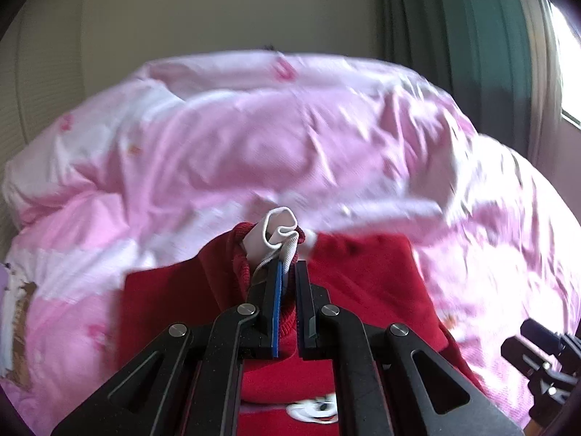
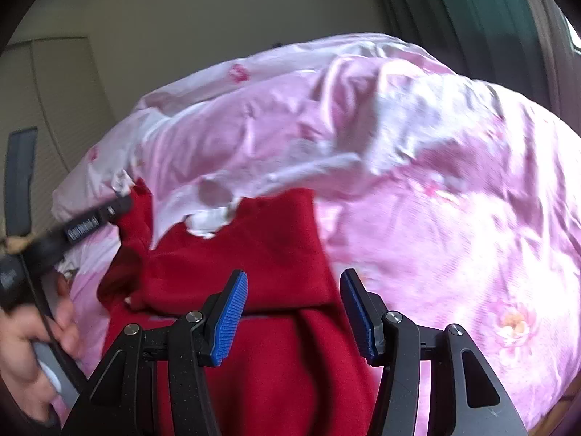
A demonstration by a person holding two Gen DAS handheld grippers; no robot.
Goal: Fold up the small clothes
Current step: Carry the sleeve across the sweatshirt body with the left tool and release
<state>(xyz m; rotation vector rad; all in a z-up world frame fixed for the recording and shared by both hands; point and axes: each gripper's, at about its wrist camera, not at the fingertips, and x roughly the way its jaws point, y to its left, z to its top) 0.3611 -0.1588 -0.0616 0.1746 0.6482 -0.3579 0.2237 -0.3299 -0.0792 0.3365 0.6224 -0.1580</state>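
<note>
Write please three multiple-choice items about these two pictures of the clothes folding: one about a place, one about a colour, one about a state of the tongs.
1. Where does the red garment lie?
A. on a pink bed cover
B. on a wooden floor
C. in a basket

2. What colour are the pads of the right tongs?
A. green
B. blue
C. yellow

3. What state are the left tongs in?
A. wide open over the cover
B. shut on nothing
C. shut on a red and white cuff

Answers:
1. A, as the pink bed cover spreads all around the garment in both views.
2. B, as the ribbed pads show blue in the right wrist view.
3. C, as the cuff bunches up from between the nearly closed fingers in the left wrist view.
</note>
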